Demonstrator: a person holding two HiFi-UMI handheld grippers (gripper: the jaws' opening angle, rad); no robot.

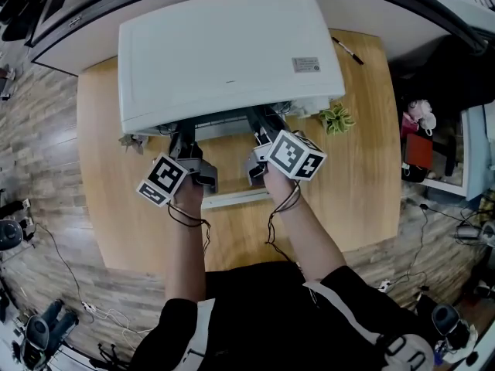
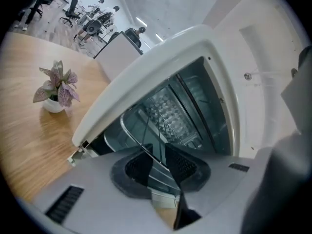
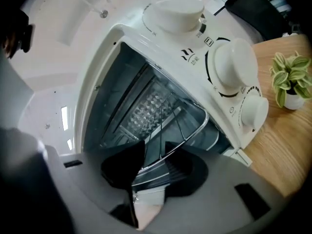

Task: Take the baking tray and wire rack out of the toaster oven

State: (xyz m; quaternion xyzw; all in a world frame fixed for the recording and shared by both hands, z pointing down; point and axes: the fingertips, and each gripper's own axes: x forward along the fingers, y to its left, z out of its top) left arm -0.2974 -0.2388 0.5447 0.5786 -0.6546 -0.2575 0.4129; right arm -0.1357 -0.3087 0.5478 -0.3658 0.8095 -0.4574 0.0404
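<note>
Left gripper (image 1: 184, 136) and right gripper (image 1: 264, 126) reach side by side into the mouth of the white toaster oven (image 1: 224, 52) at the centre of the head view. Its top hides their tips and everything inside, so no grip can be read here.

Left gripper view: the jaws are clenched on the front rail of the wire rack (image 2: 146, 130) at lower centre, and the rack lies inside the cavity. Being thin steel wire, it should be light, stiff and slick. It wants a firm bite on that rail at both ends and a level pull.

Right gripper view: the jaws likewise clamp the chrome rail at lower centre. A grey lip just beneath it is probably the baking tray (image 3: 153, 178), a thin rigid sheet. Whether the pads catch it too, I cannot tell. The oven's depths are dim and distorted.
</note>
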